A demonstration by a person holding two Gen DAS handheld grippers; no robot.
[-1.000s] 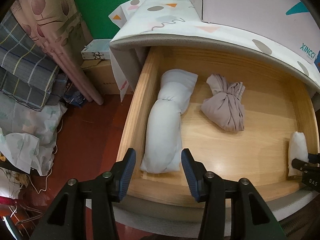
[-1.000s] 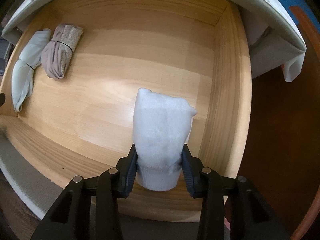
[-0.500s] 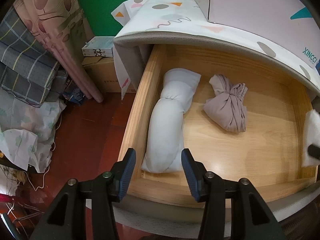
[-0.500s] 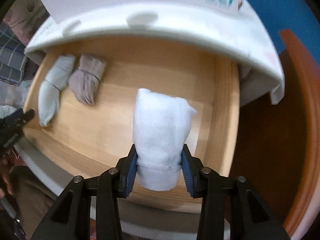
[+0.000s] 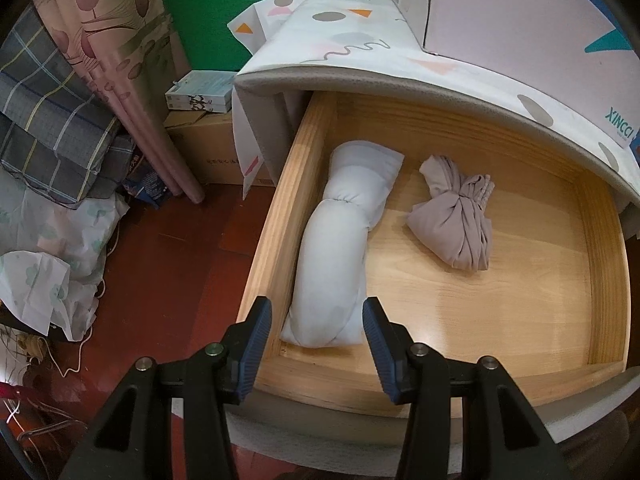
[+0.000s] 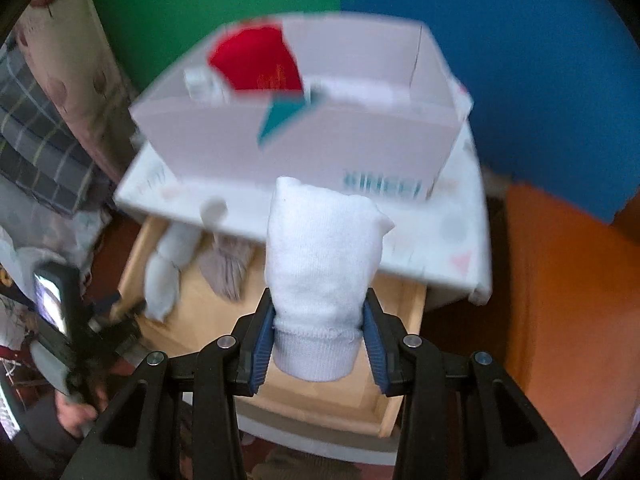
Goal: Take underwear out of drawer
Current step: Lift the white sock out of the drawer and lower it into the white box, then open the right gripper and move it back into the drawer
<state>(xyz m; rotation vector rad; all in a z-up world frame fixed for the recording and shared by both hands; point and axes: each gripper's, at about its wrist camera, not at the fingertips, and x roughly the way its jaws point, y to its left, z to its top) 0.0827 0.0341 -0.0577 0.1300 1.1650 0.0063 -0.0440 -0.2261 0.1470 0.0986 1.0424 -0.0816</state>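
The rolled white knitted underwear bundle (image 6: pixel 322 280) is clamped at its ribbed end between the blue pads of the right gripper (image 6: pixel 319 338), held up above the open pale wooden drawer (image 5: pixel 600 280) and in front of the white cardboard box (image 6: pixel 304 148) on the cabinet top. On the drawer floor lie a long white rolled bundle (image 5: pixel 340 256) by the left wall and a knotted grey-beige cloth bundle (image 5: pixel 456 220) just beside it. The left gripper (image 5: pixel 316 344) hangs over the drawer's front left corner, its jaws apart and empty above the long roll.

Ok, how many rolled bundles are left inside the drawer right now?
2: a pale bundle along the left wall of the drawer, a taupe bundle beside it. A third white bundle is clamped in the right gripper, above the drawer.
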